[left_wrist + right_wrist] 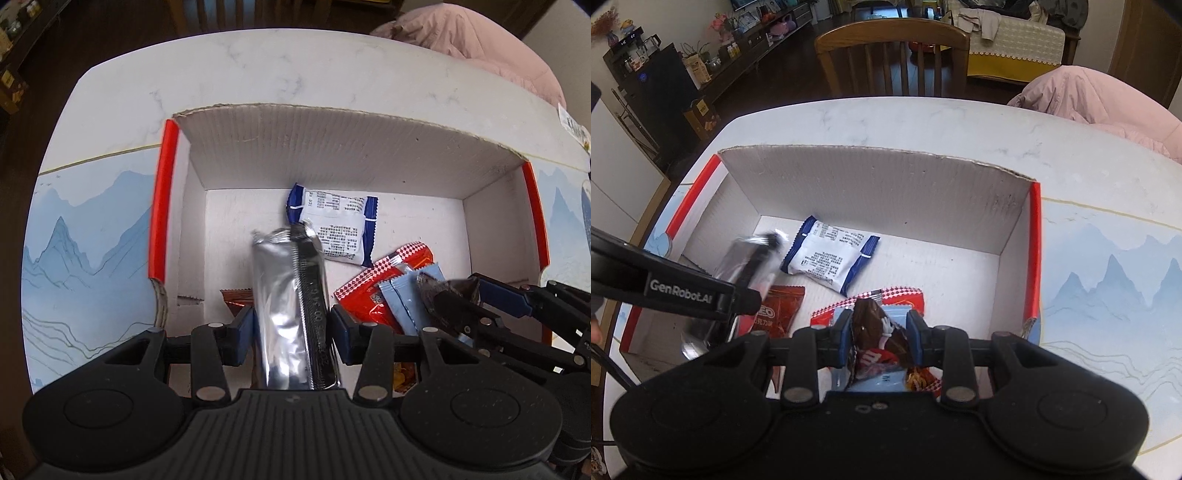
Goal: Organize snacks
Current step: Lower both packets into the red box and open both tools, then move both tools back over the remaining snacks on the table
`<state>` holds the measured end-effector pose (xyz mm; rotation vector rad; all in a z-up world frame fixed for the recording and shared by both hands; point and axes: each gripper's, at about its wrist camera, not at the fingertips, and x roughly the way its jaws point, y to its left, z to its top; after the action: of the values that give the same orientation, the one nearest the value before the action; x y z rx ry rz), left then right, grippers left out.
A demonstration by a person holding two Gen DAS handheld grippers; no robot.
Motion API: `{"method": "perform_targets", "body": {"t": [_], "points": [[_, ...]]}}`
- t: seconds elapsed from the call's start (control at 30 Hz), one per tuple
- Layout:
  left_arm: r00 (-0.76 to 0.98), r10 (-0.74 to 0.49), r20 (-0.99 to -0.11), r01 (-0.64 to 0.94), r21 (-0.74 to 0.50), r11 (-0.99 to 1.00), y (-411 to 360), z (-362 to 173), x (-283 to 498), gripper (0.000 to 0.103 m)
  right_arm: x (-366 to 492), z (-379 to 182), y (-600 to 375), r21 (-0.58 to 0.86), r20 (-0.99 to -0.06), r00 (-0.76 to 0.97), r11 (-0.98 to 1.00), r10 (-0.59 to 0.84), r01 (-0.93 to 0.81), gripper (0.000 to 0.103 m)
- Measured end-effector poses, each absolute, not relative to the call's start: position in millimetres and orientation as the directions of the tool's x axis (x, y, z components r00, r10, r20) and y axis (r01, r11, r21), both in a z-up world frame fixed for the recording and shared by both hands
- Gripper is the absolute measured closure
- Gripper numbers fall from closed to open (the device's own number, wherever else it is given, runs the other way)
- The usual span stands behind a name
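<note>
Marble tabletop carries the box. My left tool grips a silver pack, my right tool a brown pack, both over the box. Next I release them beside the blue-white pack.

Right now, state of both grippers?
Left gripper: closed on the silver foil packet, over the cardboard box.
Right gripper: closed on the brown candy packet, over the same box.
</note>
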<state>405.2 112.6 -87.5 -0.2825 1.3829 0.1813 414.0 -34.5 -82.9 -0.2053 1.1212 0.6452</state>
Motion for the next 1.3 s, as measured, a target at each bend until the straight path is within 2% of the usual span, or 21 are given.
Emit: {"method": "perform_targets", "body": {"t": [0.57,1.0,1.3], "points": [[0.266,-0.076,-0.961,-0.261,-0.148,0.954,112,-61,372,0.057,388,-57,-53,0.159,-0.857,0.323,0.801,0.403,-0.577,0.072],[0.429,-0.084,-0.899,-0.206,-0.188,0.96,109,-2,296,0.056,319,-1,-80,0.176,-0.743,0.426,0.764,0.517,-0.621,0.071],[0.527,-0.077,-0.846,-0.166,-0.191,0.967,102,24,241,0.054,272,21,-94,0.171,-0.682,0.485,0.764,0.547,-0.622,0.07]]}}
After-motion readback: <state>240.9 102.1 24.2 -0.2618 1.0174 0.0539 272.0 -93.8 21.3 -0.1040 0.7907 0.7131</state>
